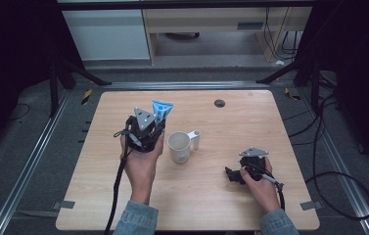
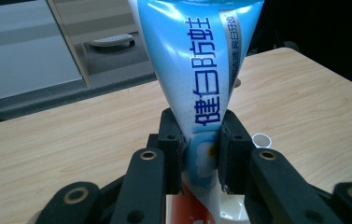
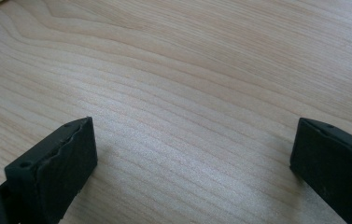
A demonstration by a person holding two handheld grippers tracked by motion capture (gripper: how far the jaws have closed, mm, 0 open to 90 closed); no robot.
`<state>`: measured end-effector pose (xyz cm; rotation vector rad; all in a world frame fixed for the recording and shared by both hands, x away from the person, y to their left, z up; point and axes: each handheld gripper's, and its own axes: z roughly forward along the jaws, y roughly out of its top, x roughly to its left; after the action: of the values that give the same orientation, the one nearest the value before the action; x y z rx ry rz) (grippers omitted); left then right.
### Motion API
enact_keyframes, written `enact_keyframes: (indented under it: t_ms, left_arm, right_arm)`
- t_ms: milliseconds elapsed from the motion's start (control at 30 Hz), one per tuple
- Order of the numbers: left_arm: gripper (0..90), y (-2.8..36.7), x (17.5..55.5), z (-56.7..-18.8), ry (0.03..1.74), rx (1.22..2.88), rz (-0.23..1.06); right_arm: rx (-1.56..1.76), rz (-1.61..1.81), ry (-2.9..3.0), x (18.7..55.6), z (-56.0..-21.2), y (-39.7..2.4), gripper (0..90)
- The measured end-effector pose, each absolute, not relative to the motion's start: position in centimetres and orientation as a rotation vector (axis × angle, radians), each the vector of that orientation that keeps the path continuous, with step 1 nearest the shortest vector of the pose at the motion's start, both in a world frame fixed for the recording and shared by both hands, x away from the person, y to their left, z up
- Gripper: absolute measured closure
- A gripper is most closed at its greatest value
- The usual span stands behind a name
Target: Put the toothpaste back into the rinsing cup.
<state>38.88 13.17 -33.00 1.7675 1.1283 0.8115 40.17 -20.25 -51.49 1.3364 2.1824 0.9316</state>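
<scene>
Left gripper (image 2: 200,149) pinches a glossy blue toothpaste tube (image 2: 197,70) – flat, crimped end up – just beside the smooth white mug (image 1: 179,147). Right gripper (image 3: 192,158) rests spread over the grainy wooden table (image 3: 187,60).

Glossy blue plastic toothpaste tube (image 2: 197,70), matt black tool pads (image 2: 171,140), smooth pale wood-grain table (image 3: 187,70)

Mug (image 1: 179,147) stands mid-surface (image 1: 231,205), just beside left tool (image 1: 145,128) w/ tube (image 1: 161,110), blocking direct path btwn tools. Right tool (image 1: 236,175): bare surface ahead; near edge and far-right area free.
</scene>
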Motion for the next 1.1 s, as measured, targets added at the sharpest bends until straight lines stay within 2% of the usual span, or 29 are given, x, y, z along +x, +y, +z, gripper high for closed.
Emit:
enact_keyframes:
  t_ms: [300,1100]
  left_arm:
    - [73.9,12.5,39.3,-32.0,1.106,1.712,0.863]
    - [73.9,11.9,39.4,-31.9,1.071,1.631,0.884]
  right_arm:
    - [1.336,0.932,2.183,40.2,-51.5,-20.3,0.9]
    - [1.335,0.933,2.183,40.2,-51.5,-20.3,0.8]
